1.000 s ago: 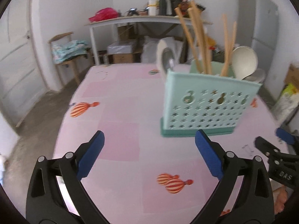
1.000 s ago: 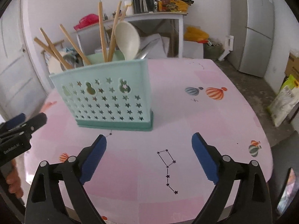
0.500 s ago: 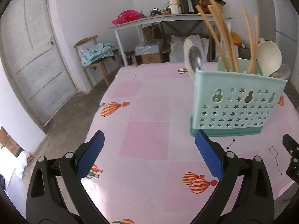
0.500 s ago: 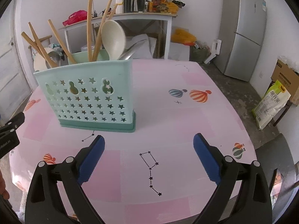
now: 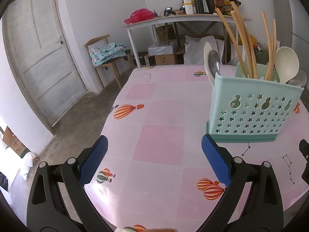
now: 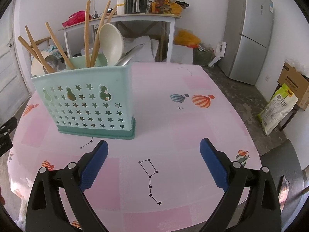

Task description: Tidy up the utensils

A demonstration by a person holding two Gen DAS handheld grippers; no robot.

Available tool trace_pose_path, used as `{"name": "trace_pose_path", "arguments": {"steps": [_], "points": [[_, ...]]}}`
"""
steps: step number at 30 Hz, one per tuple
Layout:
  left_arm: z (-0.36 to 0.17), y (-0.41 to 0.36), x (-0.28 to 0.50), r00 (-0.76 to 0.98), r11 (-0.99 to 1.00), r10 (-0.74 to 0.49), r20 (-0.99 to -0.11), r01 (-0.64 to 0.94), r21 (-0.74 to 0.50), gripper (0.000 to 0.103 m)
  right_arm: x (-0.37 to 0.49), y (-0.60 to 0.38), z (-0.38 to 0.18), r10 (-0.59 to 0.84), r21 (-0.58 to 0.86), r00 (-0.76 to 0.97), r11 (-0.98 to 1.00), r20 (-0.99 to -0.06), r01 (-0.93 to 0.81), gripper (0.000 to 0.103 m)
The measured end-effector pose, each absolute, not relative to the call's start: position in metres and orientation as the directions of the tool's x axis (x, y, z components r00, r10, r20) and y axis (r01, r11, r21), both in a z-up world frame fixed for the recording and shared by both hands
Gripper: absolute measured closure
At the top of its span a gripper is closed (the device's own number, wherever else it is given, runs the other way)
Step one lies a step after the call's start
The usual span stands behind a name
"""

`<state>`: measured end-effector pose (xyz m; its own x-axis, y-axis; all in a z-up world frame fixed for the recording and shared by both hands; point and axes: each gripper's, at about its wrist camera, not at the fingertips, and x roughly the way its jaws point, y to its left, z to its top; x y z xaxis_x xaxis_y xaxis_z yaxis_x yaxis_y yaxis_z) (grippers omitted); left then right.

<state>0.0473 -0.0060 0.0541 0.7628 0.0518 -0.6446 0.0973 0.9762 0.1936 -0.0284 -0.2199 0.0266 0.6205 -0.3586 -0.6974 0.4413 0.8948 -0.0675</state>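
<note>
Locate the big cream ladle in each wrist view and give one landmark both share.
Left wrist: ladle at upper right, standing in the right end of the holder.
Right wrist: ladle at upper left of centre, in the holder's right end.
Shared landmark: the back table with bottles.

Lower ends of chopsticks (image 6: 58,48) and spoons (image 6: 112,40) hidden inside the utensil caddy (image 6: 87,104). Compartments impossible to tell. Other gripper cut off at the edge in both views. Near desk (image 5: 154,203) rim out of frame.
</note>
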Motion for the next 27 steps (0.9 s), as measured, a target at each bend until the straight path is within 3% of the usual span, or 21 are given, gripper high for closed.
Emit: {"name": "trace_pose_path", "arguments": {"steps": [27], "points": [[0.0502, -0.0072, 0.0501, 0.744, 0.976, 0.066, -0.665, 0.090, 0.198, 0.009, -0.0286, -0.2190, 0.0292, -0.362, -0.077, 0.621, 0.897, -0.695, 0.436, 0.010]]}}
